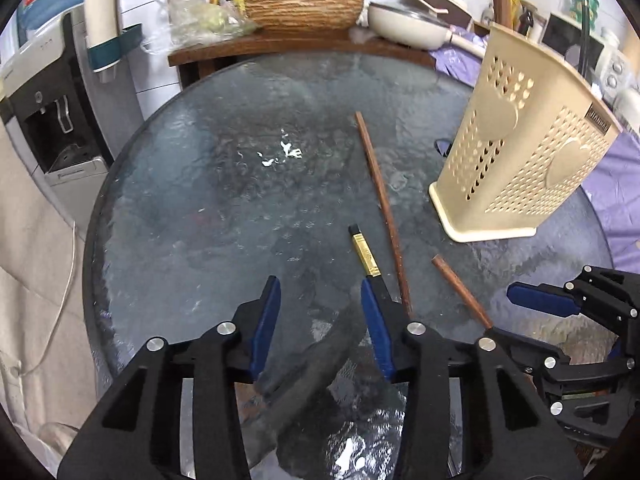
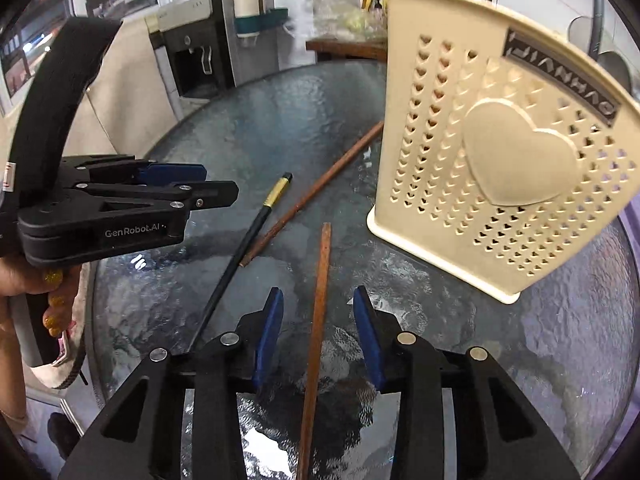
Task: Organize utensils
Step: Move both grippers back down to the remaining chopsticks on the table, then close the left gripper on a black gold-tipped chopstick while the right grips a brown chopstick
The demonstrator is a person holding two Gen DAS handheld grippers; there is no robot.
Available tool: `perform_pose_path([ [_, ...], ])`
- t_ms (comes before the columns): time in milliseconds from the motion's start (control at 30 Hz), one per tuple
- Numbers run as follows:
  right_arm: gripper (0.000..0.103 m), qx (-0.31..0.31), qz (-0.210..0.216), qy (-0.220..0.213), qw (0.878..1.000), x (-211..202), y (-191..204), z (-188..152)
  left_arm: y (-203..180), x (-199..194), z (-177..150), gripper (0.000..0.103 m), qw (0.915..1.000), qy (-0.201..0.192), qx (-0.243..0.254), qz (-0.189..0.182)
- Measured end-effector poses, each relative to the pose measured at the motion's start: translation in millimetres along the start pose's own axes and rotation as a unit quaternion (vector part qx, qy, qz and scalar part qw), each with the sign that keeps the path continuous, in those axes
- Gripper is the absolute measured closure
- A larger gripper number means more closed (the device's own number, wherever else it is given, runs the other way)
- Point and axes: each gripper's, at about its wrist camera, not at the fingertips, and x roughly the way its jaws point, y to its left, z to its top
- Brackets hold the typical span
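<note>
Three chopsticks lie loose on the round glass table. A long brown chopstick lies nearest the cream perforated utensil holder, which stands upright. A black chopstick with a gold band lies beside it. A second brown chopstick lies between my right gripper's fingers. My left gripper is open and empty, its right finger over the black chopstick's lower end. My right gripper is open, straddling the brown chopstick above the glass.
A water dispenser stands left of the table. A wooden shelf behind it holds a woven basket and a cream pan. A purple cloth lies at the right. The left gripper's body shows in the right wrist view.
</note>
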Motion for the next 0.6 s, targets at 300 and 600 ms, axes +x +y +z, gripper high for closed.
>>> perform_pose_path([
  [300,0.072,0.003,-0.004,0.012,1.0,12,0,5,-7,16,15,0.068,0.9998,0.011,-0.008,-0.015],
  [600,0.073,-0.001,-0.007,0.018,1.0,23,1,13,-19,30,19,0.077,0.9998,0.019,-0.002,-0.01],
])
